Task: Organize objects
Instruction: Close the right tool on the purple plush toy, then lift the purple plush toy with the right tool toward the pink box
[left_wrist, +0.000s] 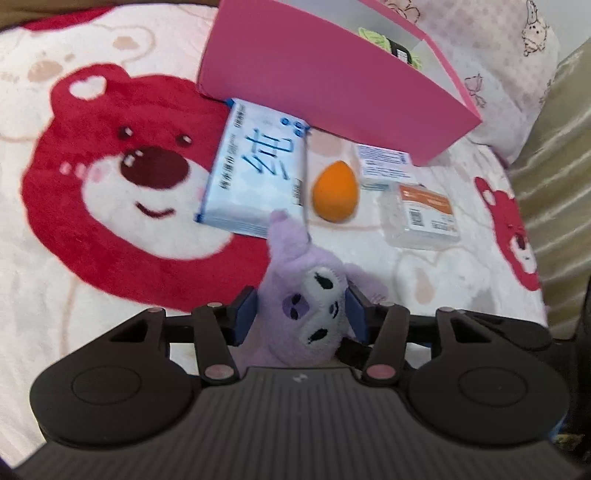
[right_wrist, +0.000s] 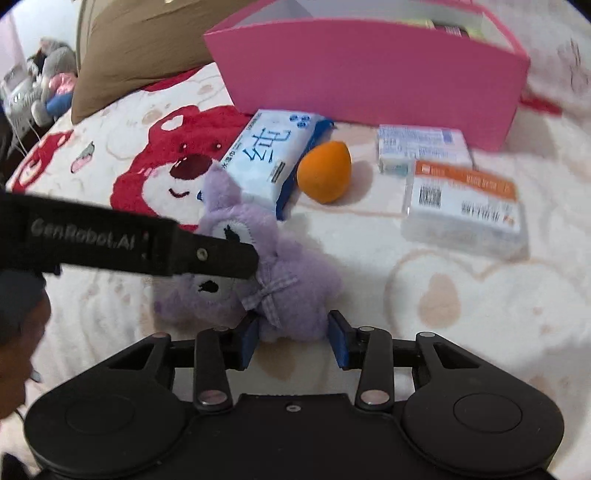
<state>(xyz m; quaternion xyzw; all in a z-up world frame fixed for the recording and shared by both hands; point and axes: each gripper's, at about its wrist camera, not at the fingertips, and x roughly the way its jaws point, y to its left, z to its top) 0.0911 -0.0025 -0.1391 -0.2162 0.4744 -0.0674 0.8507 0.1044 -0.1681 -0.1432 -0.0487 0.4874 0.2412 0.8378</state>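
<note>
A purple plush toy (left_wrist: 314, 314) lies on the bear-print blanket (left_wrist: 110, 258). My left gripper (left_wrist: 301, 314) is shut on its head, a blue pad pressing on each side of the face. In the right wrist view the plush toy (right_wrist: 291, 295) lies face up, and the left gripper's black finger (right_wrist: 221, 256) crosses its face from the left. My right gripper (right_wrist: 293, 339) is shut on the toy's lower body, both blue pads touching the fur. A pink box (left_wrist: 332, 85) stands open beyond the toy, with items partly hidden inside it.
Between the toy and the pink box (right_wrist: 369, 70) lie a blue-white wipes pack (right_wrist: 271, 155), an orange egg-shaped sponge (right_wrist: 323, 171), a small white carton (right_wrist: 421, 151) and a clear plastic case with an orange label (right_wrist: 465, 206). A brown pillow (right_wrist: 140, 48) sits at the back left.
</note>
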